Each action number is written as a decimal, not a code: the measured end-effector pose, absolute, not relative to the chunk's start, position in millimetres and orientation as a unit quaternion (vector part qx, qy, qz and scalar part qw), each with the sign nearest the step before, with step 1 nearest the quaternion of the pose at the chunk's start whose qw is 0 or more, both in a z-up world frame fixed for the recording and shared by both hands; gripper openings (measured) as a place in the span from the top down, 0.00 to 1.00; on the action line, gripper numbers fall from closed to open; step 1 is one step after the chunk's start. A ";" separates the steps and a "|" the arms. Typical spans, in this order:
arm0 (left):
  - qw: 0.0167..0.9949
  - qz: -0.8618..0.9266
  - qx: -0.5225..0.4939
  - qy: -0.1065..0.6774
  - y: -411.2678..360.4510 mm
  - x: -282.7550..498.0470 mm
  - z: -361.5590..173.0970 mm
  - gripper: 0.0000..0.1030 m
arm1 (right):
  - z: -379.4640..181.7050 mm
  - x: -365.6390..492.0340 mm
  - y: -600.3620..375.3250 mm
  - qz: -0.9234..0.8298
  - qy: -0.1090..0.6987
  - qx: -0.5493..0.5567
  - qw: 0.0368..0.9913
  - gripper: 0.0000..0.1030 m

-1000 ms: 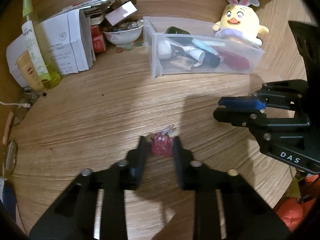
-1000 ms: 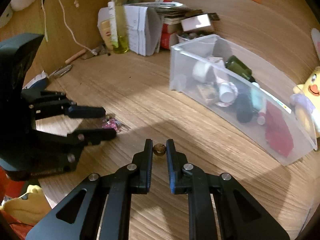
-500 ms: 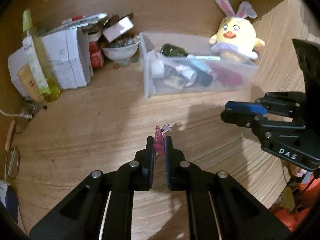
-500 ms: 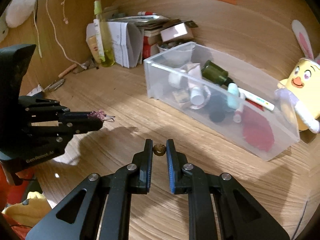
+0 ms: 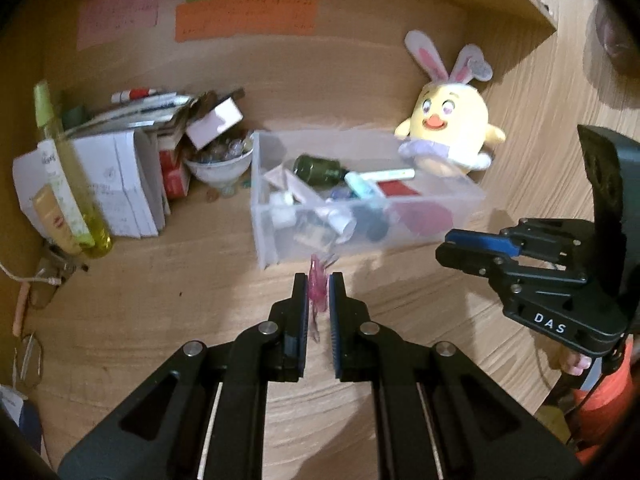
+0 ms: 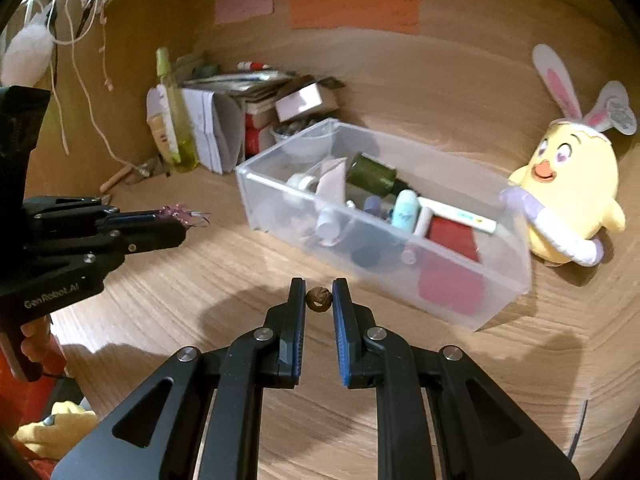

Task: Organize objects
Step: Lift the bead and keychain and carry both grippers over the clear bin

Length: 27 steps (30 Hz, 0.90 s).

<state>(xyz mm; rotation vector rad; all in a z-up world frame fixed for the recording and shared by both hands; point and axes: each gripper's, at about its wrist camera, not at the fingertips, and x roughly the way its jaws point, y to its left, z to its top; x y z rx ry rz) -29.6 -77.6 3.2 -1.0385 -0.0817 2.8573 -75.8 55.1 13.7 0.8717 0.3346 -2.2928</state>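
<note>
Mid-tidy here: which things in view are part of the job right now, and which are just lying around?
In play:
- left gripper, shut on pink hair clip
- right gripper, shut on small brown bead
- clear plastic bin, likely destination

Lying about:
- yellow chick plush
- yellow-green bottle
- white bowl
- paper stack

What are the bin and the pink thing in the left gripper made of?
Bin: frosted translucent plastic, probably; contents show blurred through its walls.
Pink thing: clear tinted plastic, apparently, glossy, light passing through; possibly a hair clip. The left gripper is shut on it.
</note>
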 end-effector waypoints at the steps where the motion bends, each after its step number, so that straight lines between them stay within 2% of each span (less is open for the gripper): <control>1: 0.050 0.939 -0.338 -0.027 -76.5 -29.8 5.5 0.91 | 16.4 -77.0 58.1 -0.877 0.125 0.330 0.326 0.88; 10: 0.055 0.950 -0.307 -0.026 -67.7 -35.1 28.5 0.91 | 36.7 -87.9 73.3 -0.892 0.108 0.308 0.314 0.88; 14: 0.069 0.942 -0.327 -0.026 -65.7 -42.7 22.3 0.90 | 42.3 -92.2 79.0 -0.897 0.105 0.300 0.308 0.88; 16: 0.081 0.933 -0.350 -0.029 -62.7 -47.0 12.1 0.85 | 43.3 -95.5 82.0 -0.898 0.103 0.300 0.306 0.88; 18: 0.091 0.924 -0.370 -0.023 -56.1 -49.7 -0.3 0.71 | 44.4 -100.3 85.9 -0.900 0.101 0.300 0.298 0.88; 21: 0.104 0.914 -0.393 -0.006 -41.5 -48.9 -17.3 0.55 | 46.1 -108.5 91.4 -0.903 0.094 0.302 0.291 0.88; 27: 0.139 0.900 -0.412 0.026 -14.6 -42.4 -36.6 0.46 | 50.5 -124.0 99.6 -0.909 0.093 0.302 0.271 0.88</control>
